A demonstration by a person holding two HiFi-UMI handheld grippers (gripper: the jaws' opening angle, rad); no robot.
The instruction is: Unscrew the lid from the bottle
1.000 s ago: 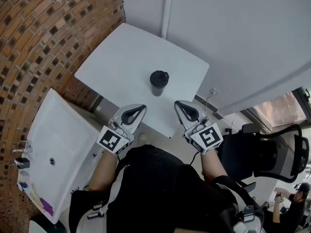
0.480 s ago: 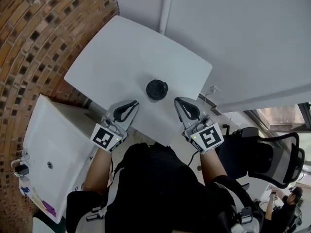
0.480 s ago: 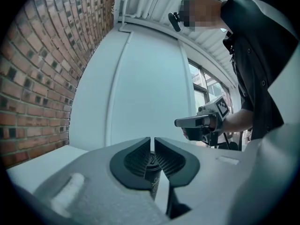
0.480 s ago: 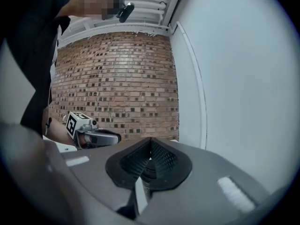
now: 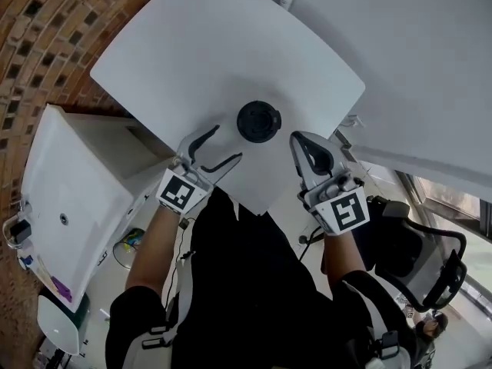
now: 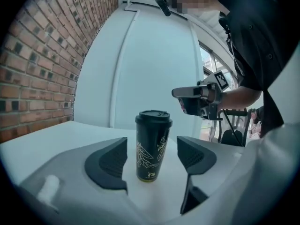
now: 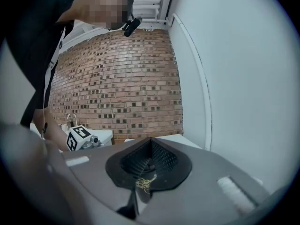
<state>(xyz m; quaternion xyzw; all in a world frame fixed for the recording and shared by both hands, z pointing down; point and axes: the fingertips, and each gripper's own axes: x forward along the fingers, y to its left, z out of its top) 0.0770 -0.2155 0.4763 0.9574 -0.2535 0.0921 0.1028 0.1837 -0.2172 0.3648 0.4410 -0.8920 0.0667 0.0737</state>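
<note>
A black bottle with a gold leaf print and a black lid stands upright on the white table. My left gripper is open just short of it on its left. Its jaws have just been opening, and nothing is between the pads. In the left gripper view the bottle stands framed ahead of them. My right gripper is shut and empty, close to the bottle's right. In the right gripper view a sliver of the bottle shows past the shut right gripper.
A white sink counter stands left of the table, against a brick wall. The table's near edge runs just under both grippers. A black office chair is at the right. White walls lie behind the table.
Both grippers have come forward over the table's near edge, to either side of the bottle. The left gripper's jaws, shut before, now stand apart. The right stays shut.
</note>
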